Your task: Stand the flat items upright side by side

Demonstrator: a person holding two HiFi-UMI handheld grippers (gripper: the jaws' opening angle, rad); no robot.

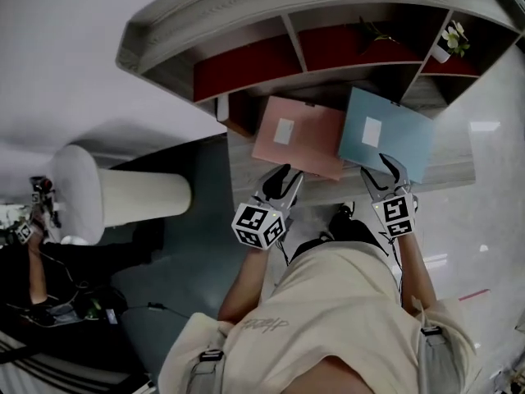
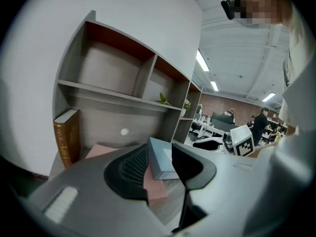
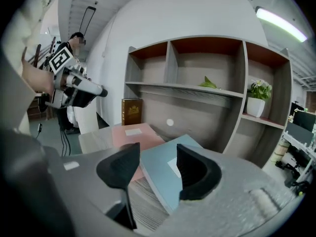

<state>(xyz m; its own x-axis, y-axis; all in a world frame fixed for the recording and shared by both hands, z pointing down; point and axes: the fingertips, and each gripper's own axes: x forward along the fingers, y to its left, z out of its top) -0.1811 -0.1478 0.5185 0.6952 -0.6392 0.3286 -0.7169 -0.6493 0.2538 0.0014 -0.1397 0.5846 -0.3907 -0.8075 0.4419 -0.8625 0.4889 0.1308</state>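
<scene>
Handling guess: pink book (image 1: 297, 136) and blue book (image 1: 385, 134), mid-frame, stiff, light, slick-covered; pinch near edges. Left gripper (image 1: 285, 175) part-open, empty, at pink book; right gripper (image 1: 390, 169) part-open, empty, over blue book's corner.

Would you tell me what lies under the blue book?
The blue book overlaps the pink book at one edge; otherwise it lies on the shelf. Anything beneath is covered.
</scene>
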